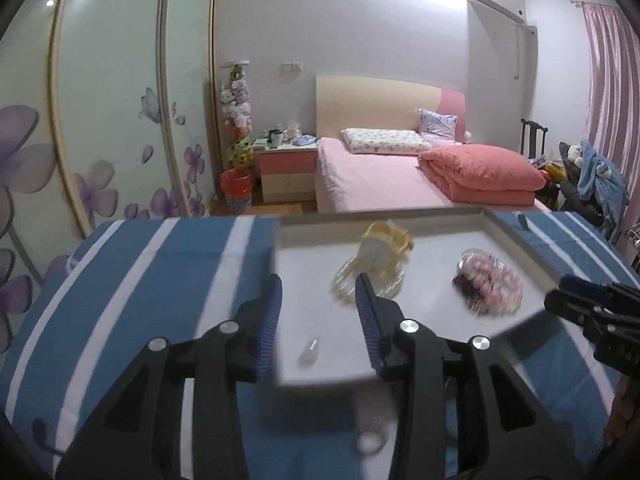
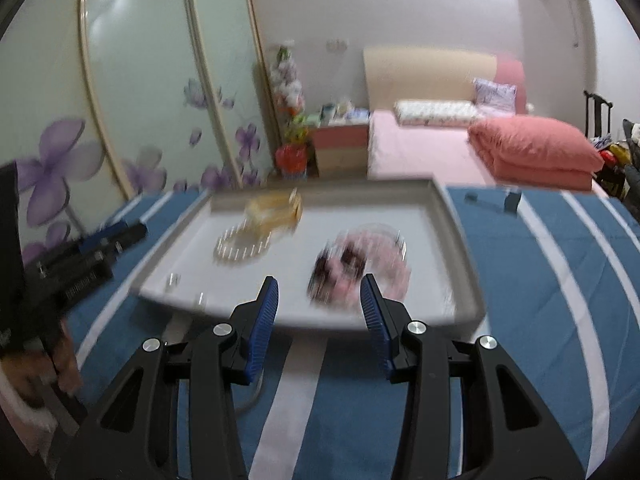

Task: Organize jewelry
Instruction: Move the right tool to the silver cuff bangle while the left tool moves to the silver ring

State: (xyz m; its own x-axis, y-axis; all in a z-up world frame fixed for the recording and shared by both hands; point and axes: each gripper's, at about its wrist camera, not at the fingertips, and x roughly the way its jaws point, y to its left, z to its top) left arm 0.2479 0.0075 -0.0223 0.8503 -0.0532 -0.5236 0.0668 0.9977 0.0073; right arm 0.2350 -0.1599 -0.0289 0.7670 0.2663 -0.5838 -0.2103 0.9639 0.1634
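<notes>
Approach step: both grippers, left [image 1: 318,304] and right [image 2: 319,306], held w/ fingers apart, nothing gripped. Next: beads [image 2: 360,268] on tray [image 2: 460,240] to be centred, then pinched.

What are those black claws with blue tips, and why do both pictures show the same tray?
Those are two hand-held grippers, no robot arm; a person carries one in each hand. Each has a camera looking out along its fingers. One picture comes from the left gripper, the other from the right gripper. Both are open and hold nothing. In front, on a blue striped cloth, lies a white tray. On it sit a pearl bracelet by a yellowish ornament, a heap of pink and dark beads, and a few small pieces too blurred to name.
</notes>
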